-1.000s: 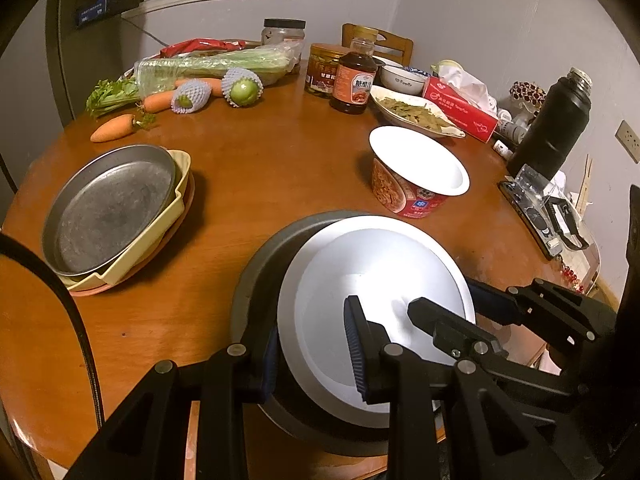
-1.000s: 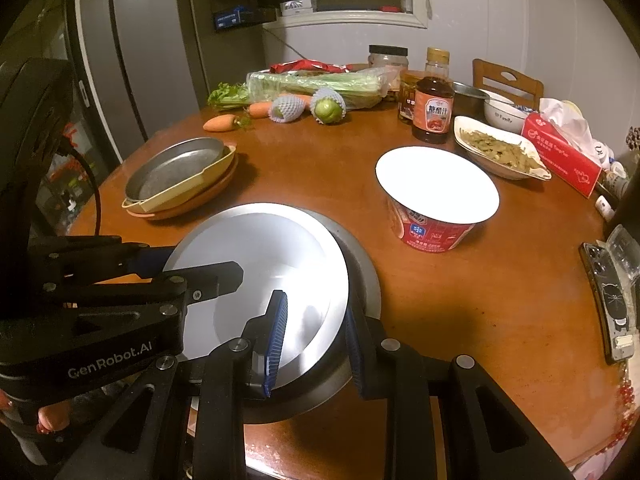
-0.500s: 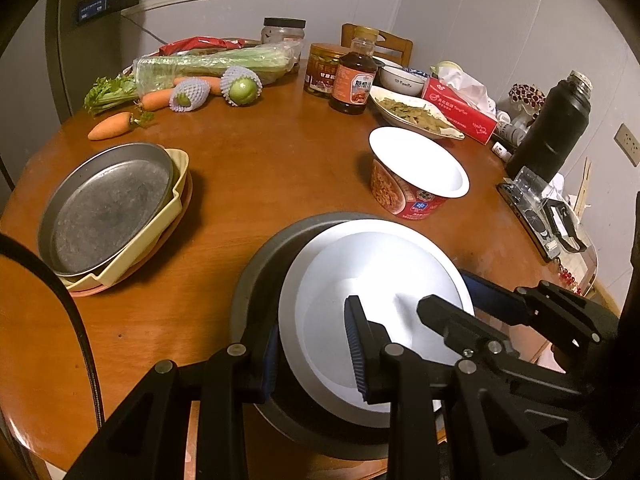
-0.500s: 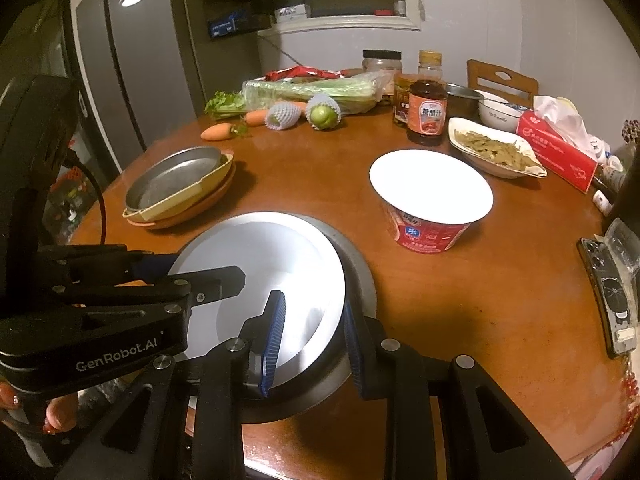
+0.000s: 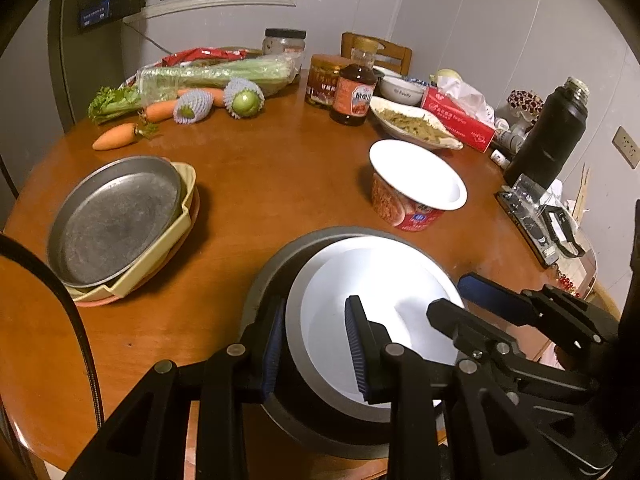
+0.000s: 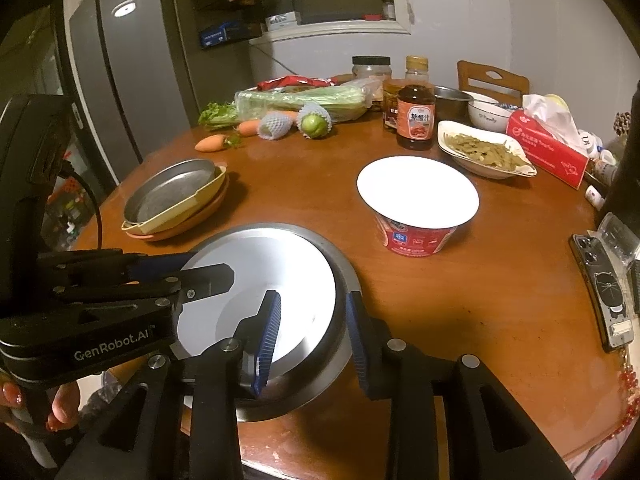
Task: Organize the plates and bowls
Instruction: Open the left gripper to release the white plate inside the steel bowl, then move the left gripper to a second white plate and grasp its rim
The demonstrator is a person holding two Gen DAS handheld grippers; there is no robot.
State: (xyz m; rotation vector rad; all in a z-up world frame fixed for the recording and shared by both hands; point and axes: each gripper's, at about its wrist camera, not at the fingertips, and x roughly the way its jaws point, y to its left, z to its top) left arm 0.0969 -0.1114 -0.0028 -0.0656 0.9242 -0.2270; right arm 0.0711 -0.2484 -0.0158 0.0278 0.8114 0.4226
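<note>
Left fingers: my left gripper (image 5: 315,350) is closed across two rims at once, one pad outside the grey dish (image 5: 272,276), the other inside the white plate (image 5: 380,280) nested in it.
Right fingers: my right gripper (image 6: 312,338) straddles the same two rims on the opposite side. Its jaws have just been opening with the rims between them, and I cannot tell whether the pads press at all now.
Where the plate is: sitting in the grey dish, which rests on the table (image 5: 260,184) at the near edge, between my two hands.
Other dishes: a metal pan (image 5: 116,220) lies in a yellow dish (image 5: 188,184) on an orange plate, off to the left, well apart from my pair. A red noodle bowl (image 5: 416,192) stands just beyond.
Step in hand: I judge the plate is placed in the dish and I am letting go.
Next move: loosen the left side too, then draw both hands back along the fingers without dragging a rim, since the dish sits close to the table's edge.
</note>
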